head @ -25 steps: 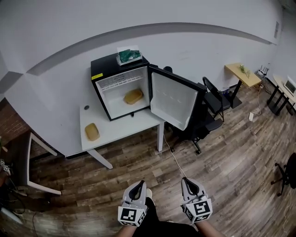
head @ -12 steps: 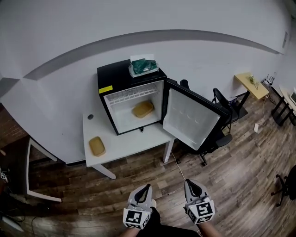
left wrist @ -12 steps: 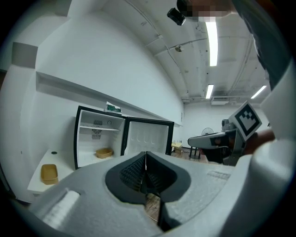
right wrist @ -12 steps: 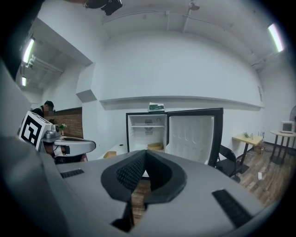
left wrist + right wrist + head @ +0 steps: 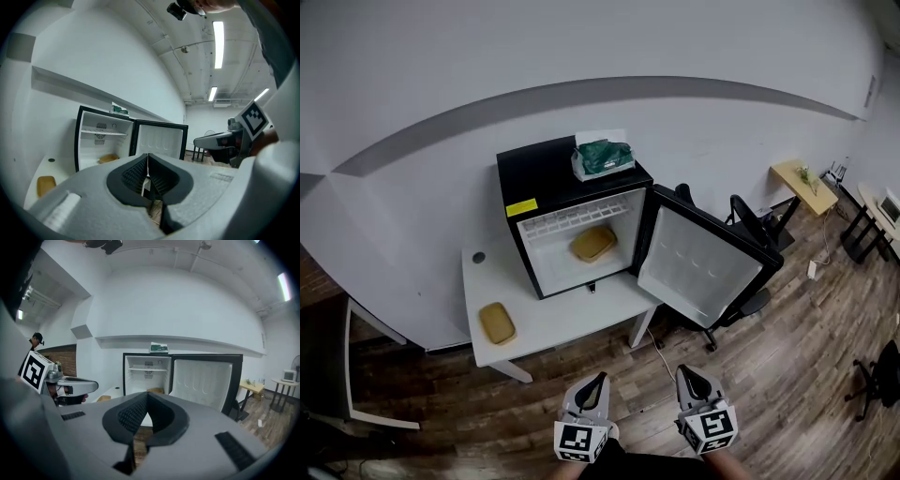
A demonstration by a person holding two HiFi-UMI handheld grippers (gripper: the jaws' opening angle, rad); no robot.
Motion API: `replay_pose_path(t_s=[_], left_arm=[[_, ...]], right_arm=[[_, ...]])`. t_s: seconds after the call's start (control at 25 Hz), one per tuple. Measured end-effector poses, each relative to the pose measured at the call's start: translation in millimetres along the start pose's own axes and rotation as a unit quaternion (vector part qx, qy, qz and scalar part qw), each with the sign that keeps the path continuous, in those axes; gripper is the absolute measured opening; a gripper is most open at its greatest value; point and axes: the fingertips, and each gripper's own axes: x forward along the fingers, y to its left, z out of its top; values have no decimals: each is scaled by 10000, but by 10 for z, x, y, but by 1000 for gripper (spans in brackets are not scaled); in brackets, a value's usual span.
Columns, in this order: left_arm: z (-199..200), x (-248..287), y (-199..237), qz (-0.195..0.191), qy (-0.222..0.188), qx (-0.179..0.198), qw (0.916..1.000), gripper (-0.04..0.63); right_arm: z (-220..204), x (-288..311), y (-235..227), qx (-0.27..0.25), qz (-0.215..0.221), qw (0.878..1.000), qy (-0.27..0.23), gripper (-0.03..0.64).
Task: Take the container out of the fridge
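Two abreast, jaws together: left gripper (image 5: 599, 379), right gripper (image 5: 683, 371)

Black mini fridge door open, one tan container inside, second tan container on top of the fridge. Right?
Not quite. The black mini fridge has its door open with one tan rectangular container inside, but the second tan container lies on the white table, left of the fridge, as the head view shows. On top sits a white box with green contents.
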Motion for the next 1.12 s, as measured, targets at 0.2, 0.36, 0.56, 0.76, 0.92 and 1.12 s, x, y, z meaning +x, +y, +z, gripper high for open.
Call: replay_pose_path(t_s=[0.2, 0.36, 0.56, 0.76, 0.92, 1.12], left_arm=[[32, 91, 335, 24, -50, -46, 10000, 17], [26, 88, 529, 159, -101, -133, 9997, 17], [-17, 109, 653, 309, -126, -245, 9991, 17], [-47, 174, 662, 438, -103, -246, 9987, 17], [4, 272, 664, 635, -88, -194, 9978, 17], [68, 598, 809, 1093, -61, -112, 9939, 17]], right_arm=[[71, 305, 106, -49, 2, 10000, 73, -2], [62, 438, 158, -130, 53, 9997, 188, 0], [82, 639, 223, -190, 218, 9994, 206, -2], [77, 801, 282, -254, 535, 9980, 201, -1], [89, 1006, 186, -219, 771, 9966, 177, 0], [207, 1507, 48, -207, 1335, 9908, 15, -1]])
